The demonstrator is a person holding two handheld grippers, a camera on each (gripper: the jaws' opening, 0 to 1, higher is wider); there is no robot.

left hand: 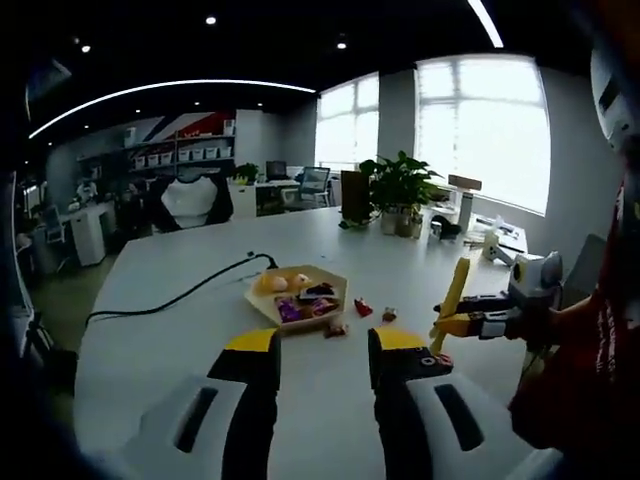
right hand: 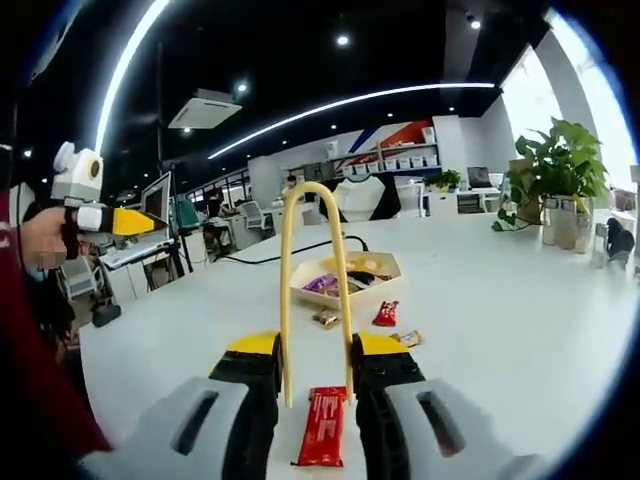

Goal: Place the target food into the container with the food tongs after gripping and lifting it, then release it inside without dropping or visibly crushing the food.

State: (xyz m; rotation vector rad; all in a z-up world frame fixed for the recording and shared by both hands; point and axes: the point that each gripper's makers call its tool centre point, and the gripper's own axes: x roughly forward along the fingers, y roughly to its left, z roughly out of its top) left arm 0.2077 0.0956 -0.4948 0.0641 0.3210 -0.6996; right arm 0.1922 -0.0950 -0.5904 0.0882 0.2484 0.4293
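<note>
On the white table (left hand: pixel 330 250) sits a shallow six-sided tray (left hand: pixel 297 294), pale wood in colour, with several snacks in it: two light orange pieces at the far side and some purple and dark wrapped ones nearer the front. Just outside the tray, on the table, lie three small loose snacks: a brown one (left hand: pixel 336 328) touching or nearly touching the tray's front edge, a red packet (left hand: pixel 363 307) beside it, and a small brownish one (left hand: pixel 389 314) a little further off. A black cable (left hand: pixel 190 292) runs across the table toward the tray. The left gripper (left hand: pixel 323 357) hangs above the table short of the tray, its two jaws wide apart with nothing between them. The right gripper (right hand: pixel 316 365) has its jaws pressed against the two arms of a pair of yellow tongs (right hand: pixel 314 270), which stand up from between the jaws in a tall loop; the tong tips are below the jaws and it is hard to tell how close they are. In the right gripper view a red wrapped bar (right hand: pixel 324 427) lies flat on the table directly under and between the jaws, near the tong tips, well short of the tray. A potted plant (left hand: pixel 398 190) stands at the table's far side by the windows.
</note>
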